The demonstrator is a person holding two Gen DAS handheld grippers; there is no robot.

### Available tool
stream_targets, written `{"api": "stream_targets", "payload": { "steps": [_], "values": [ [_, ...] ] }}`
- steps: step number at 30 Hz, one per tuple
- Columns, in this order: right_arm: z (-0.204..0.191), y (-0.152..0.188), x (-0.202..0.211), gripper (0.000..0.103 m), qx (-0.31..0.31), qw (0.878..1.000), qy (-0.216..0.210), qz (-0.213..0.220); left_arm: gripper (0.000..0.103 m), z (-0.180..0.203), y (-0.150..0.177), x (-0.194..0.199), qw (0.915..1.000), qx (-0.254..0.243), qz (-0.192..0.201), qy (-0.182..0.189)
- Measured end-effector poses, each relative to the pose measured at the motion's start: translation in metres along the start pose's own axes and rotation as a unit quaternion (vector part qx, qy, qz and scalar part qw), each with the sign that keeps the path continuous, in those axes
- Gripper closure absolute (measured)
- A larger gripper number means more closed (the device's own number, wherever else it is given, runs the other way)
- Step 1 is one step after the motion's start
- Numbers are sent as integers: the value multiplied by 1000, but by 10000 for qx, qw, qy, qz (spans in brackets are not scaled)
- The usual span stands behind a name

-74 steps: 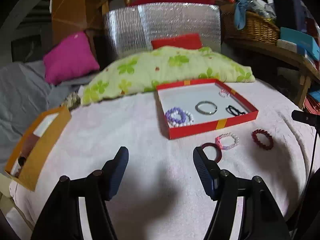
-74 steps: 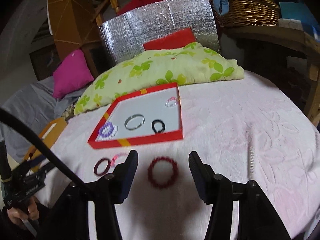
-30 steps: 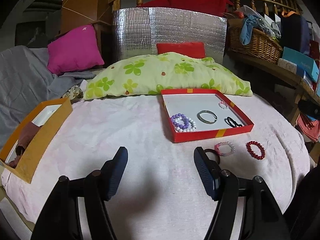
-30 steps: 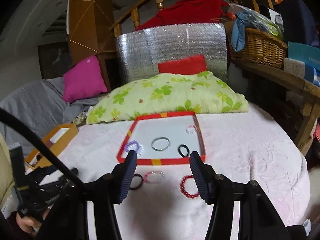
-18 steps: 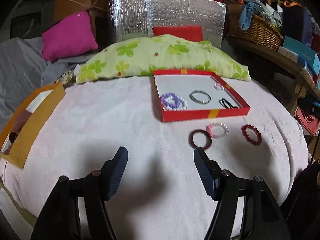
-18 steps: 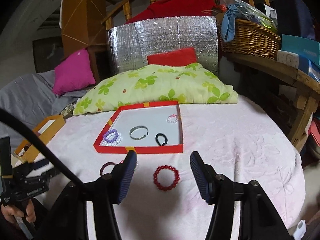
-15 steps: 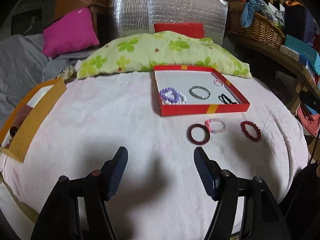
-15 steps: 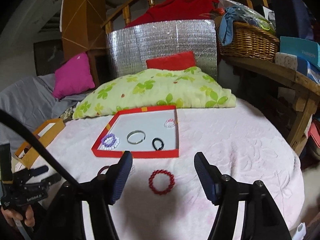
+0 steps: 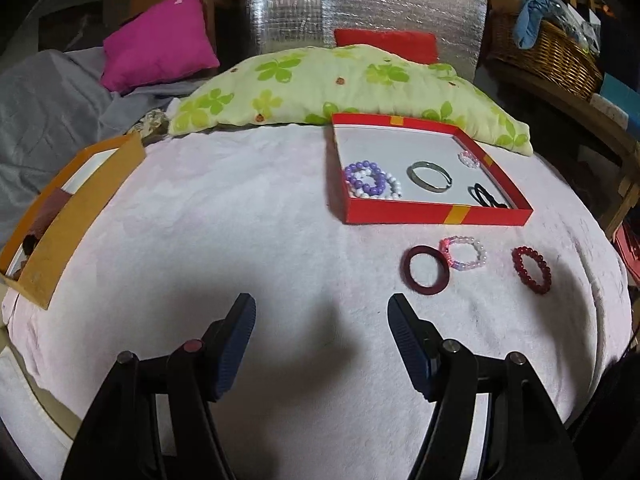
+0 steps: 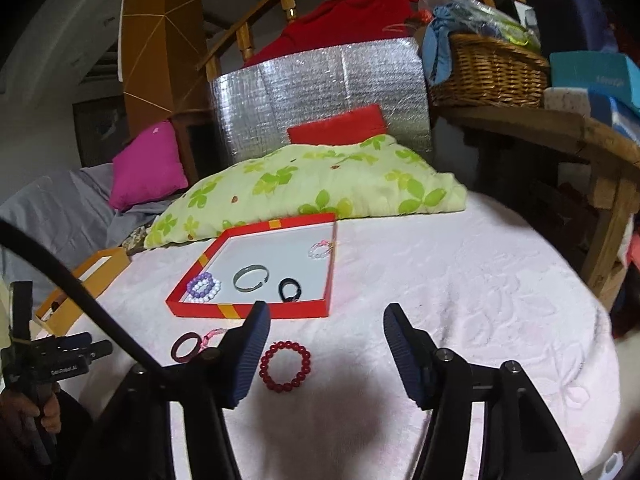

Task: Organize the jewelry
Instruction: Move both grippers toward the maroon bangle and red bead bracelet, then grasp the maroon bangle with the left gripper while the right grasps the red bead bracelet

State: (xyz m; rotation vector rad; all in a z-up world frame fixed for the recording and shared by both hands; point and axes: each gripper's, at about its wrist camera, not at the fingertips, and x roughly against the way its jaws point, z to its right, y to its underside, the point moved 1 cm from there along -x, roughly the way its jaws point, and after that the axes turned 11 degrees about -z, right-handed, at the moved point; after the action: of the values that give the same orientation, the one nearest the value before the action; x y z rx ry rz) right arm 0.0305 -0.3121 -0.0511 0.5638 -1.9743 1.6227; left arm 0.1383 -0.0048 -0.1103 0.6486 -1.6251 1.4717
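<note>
A shallow red tray (image 9: 436,214) (image 10: 276,311) lies on the pink-white cloth and holds a purple-and-white bead bracelet (image 9: 366,179), a silver bangle (image 9: 429,176), a black hair tie (image 9: 485,196) and a small pink bead ring (image 9: 469,159). In front of it on the cloth lie a dark red bangle (image 9: 425,269) (image 10: 186,346), a pink bead bracelet (image 9: 464,253) and a red bead bracelet (image 9: 531,269) (image 10: 285,366). My left gripper (image 9: 321,340) is open and empty, left of and nearer than the three. My right gripper (image 10: 326,354) is open and empty, the red bead bracelet just inside its left finger.
A green flowered pillow (image 9: 340,84) lies behind the tray. An orange box (image 9: 60,216) stands at the table's left edge. A magenta cushion (image 9: 160,40), a silver foil panel (image 9: 360,4) and a wicker basket (image 10: 488,72) on a wooden shelf stand behind.
Both grippers shifted their view slightly; the left one came a little lower and closer to the cloth. Both stay open, and no jewelry has moved.
</note>
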Motion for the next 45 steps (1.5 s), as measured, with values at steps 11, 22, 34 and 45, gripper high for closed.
{"api": "stream_targets", "payload": {
  "steps": [11,22,34,45],
  "values": [
    [-13,15,-66,62,225,9943,-116,-1034,34,33,-19,-32,9980,-457,-265,351],
    [-10,17,-129,75,31,9804,-210,-1956,34,69,-30,-58,9871,-1213,-437,945],
    [-20,24,-135,92,385,9813,139,-1879,34,71,-40,-87,9850,-1102,-788,1067],
    [-23,27,-139,92,477,9812,237,-1857,88,73,-39,-84,9837,-1308,-566,1097]
  ]
}}
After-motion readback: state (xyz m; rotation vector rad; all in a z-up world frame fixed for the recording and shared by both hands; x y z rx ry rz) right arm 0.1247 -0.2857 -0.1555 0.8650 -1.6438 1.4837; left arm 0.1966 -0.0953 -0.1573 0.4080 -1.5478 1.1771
